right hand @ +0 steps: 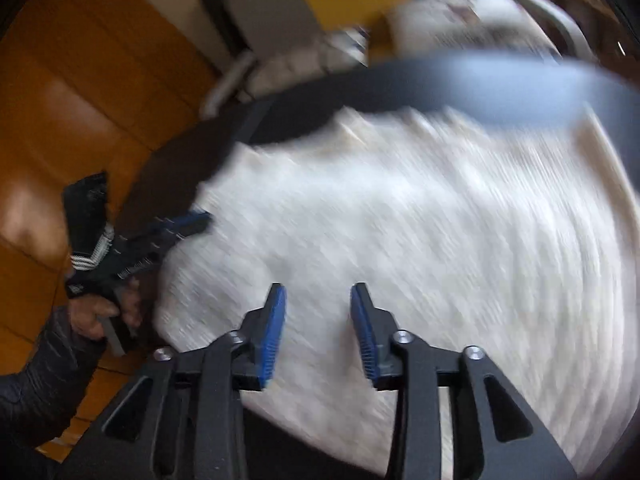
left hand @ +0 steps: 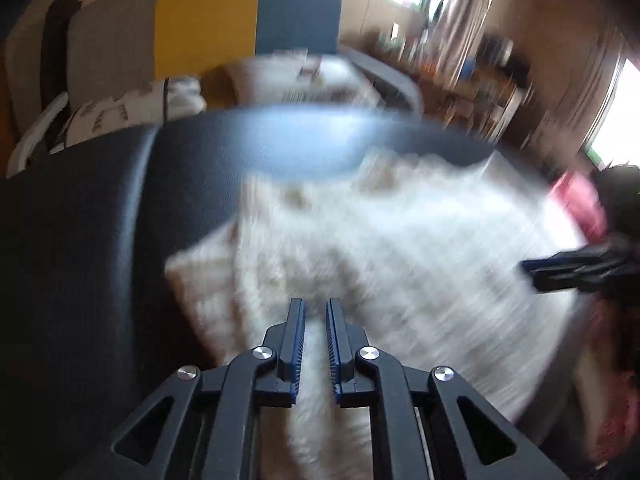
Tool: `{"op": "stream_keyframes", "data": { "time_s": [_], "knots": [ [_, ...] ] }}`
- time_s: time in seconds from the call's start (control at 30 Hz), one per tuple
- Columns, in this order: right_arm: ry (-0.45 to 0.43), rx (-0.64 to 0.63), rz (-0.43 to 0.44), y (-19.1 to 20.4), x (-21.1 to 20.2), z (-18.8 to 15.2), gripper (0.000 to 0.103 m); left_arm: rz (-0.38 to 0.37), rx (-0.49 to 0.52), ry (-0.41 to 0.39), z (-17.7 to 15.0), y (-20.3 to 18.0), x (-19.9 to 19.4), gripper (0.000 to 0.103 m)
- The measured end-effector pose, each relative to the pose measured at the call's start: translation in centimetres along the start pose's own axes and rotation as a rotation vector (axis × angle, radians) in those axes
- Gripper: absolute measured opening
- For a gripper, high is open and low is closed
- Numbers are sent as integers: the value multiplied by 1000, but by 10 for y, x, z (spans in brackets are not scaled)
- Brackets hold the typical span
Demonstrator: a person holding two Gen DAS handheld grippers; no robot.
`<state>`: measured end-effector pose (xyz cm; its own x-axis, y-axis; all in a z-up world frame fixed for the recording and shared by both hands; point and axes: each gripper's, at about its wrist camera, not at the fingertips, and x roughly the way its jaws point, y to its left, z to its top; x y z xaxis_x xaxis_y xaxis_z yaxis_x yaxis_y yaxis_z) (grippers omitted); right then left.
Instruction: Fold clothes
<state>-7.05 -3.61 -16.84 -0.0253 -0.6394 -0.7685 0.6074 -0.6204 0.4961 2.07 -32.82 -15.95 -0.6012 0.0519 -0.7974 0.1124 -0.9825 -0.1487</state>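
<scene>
A white fluffy garment (left hand: 400, 260) lies spread on a black table (left hand: 80, 240), blurred by motion. My left gripper (left hand: 316, 308) has its fingers nearly together with a fold of the white fabric running between them. In the right wrist view the same gripper (right hand: 192, 220) sits at the garment's (right hand: 440, 240) left edge, held by a hand (right hand: 96, 316). My right gripper (right hand: 318, 296) hovers over the near part of the cloth, fingers apart and nothing between them. It also shows at the garment's right side (left hand: 536, 276) in the left wrist view.
Beyond the black table (right hand: 280, 128) stand white baskets with clothes (left hand: 304, 80) and yellow (left hand: 204, 20) and blue (left hand: 296, 12) panels. A pink item (left hand: 576, 200) lies at the table's right. Orange wooden floor (right hand: 80, 100) lies to the left.
</scene>
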Motion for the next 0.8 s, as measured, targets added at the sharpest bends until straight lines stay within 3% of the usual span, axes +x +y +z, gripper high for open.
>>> {"op": "stream_keyframes", "data": {
  "time_s": [0.1,0.23,0.37,0.5,0.63,0.8],
  "knots": [
    [-33,17,102,-14,1,-10,40,8,-4,-10,2,-7,-7,10],
    [-79,-13,175,-38,-43,-26,40,-119,113,-37,15,-49,-25,12],
    [-133,-3,160,-90,-113,-54,53,-217,237,6,28,-110,-7,13],
    [-170,90,159,-152,-150,-70,55,-305,349,46,42,-169,14,13],
    [-136,109,241,-189,-146,-67,55,-363,391,87,58,-215,39,13],
    [-15,42,368,-199,-104,-44,55,-363,396,136,70,-233,64,13]
  ]
}}
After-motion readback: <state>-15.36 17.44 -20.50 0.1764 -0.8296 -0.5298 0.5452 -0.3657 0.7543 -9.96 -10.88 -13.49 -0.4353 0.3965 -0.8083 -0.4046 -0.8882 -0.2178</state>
